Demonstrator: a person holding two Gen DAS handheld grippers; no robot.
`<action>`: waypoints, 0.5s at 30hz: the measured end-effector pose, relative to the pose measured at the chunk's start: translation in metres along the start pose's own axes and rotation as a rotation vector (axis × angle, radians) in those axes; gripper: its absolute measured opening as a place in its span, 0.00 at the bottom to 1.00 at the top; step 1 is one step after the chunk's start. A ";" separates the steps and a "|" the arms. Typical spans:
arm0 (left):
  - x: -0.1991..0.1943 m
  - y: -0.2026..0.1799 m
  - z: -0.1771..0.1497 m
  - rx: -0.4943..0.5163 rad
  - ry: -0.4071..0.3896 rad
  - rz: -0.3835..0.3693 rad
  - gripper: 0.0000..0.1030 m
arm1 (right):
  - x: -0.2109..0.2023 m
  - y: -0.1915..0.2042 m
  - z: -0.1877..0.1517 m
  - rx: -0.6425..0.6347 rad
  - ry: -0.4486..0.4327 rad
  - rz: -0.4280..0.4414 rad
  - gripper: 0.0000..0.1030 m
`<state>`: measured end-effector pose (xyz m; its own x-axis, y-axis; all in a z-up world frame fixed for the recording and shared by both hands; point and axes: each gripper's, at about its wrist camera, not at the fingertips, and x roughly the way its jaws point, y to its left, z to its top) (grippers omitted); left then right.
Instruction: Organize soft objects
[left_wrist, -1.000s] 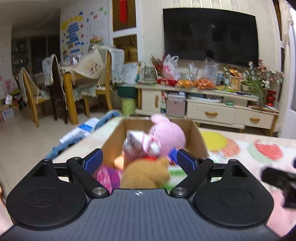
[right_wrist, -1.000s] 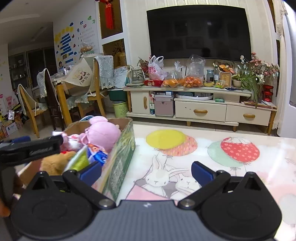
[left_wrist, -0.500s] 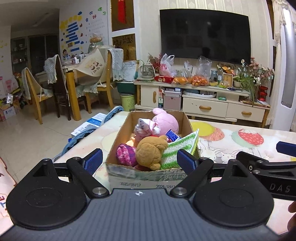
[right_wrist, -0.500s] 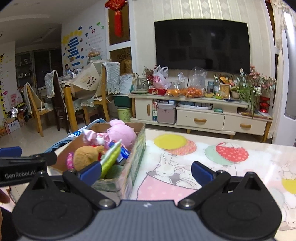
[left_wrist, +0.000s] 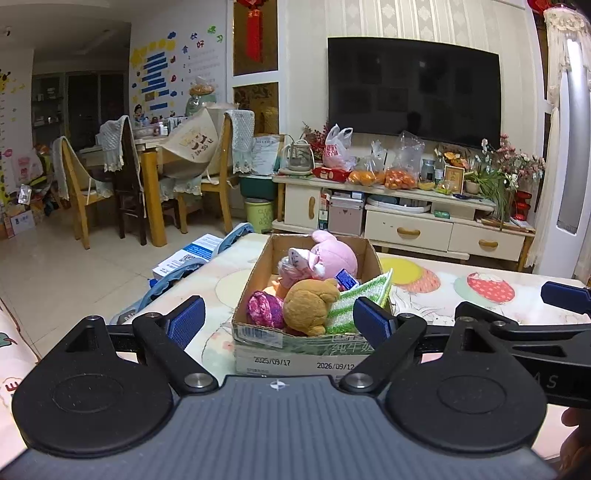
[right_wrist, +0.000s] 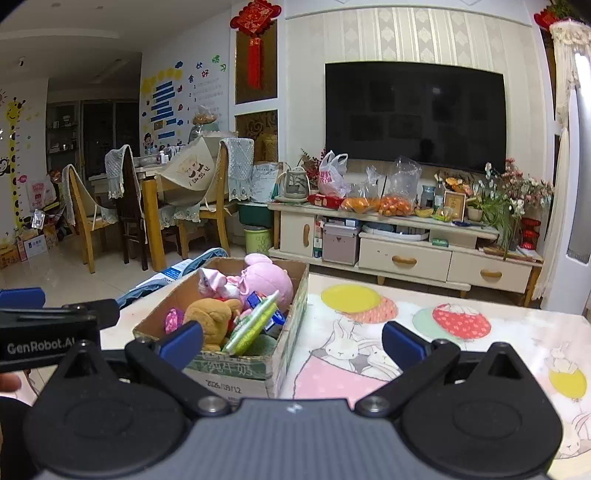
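- My left gripper (left_wrist: 279, 318) is released: its blue-padded fingers (left_wrist: 185, 318) stand wide apart with nothing between them.
- My right gripper (right_wrist: 291, 341) is likewise released and empty; its blue pads sit well apart.
- Both grippers hang above the near part of the desk (left_wrist: 480, 306), short of the cardboard box (left_wrist: 295, 354); neither touches it.
- The box stands on the desk's cartoon-print cover, open at the top, printed dates on its near wall.
- Inside the box, far end: a pink plush (left_wrist: 334, 254) with a smaller pale pink-and-white soft toy (left_wrist: 295, 260) leaning against it.
- Near end: a brown teddy (left_wrist: 308, 306), and a magenta knitted ball (left_wrist: 264, 308) just beside it at the box's left wall.
- A green-and-white striped cloth (left_wrist: 360, 295) leans tilted along the right wall, its top edge poking over the rim.
- A small blue packet (left_wrist: 345, 278) is wedged between the pink plush and the cloth.
- From the right wrist view the box (right_wrist: 280, 354) sits left of my fingers; the left gripper's arm crosses the left edge of that view.
- Desk surface to the right of the box shows only the rabbit and balloon print (right_wrist: 351, 350).
- Background: a TV (left_wrist: 413, 86) on the wall above a cluttered low cabinet (left_wrist: 406, 221); dining chairs at left.
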<state>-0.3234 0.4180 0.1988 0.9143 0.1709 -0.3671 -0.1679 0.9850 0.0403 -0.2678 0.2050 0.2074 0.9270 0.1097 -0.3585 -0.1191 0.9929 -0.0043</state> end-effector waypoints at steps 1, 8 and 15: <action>0.002 0.000 0.000 -0.002 -0.001 0.002 1.00 | -0.001 0.001 0.000 -0.002 -0.004 0.000 0.99; 0.003 -0.006 -0.004 -0.002 0.010 0.011 1.00 | -0.002 0.007 -0.001 -0.017 -0.002 -0.001 0.99; 0.002 -0.011 -0.007 -0.007 0.016 0.017 1.00 | 0.000 0.009 -0.005 -0.029 0.003 -0.013 0.99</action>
<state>-0.3225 0.4070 0.1916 0.9053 0.1867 -0.3816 -0.1856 0.9818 0.0401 -0.2701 0.2137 0.2030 0.9277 0.0965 -0.3606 -0.1174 0.9924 -0.0364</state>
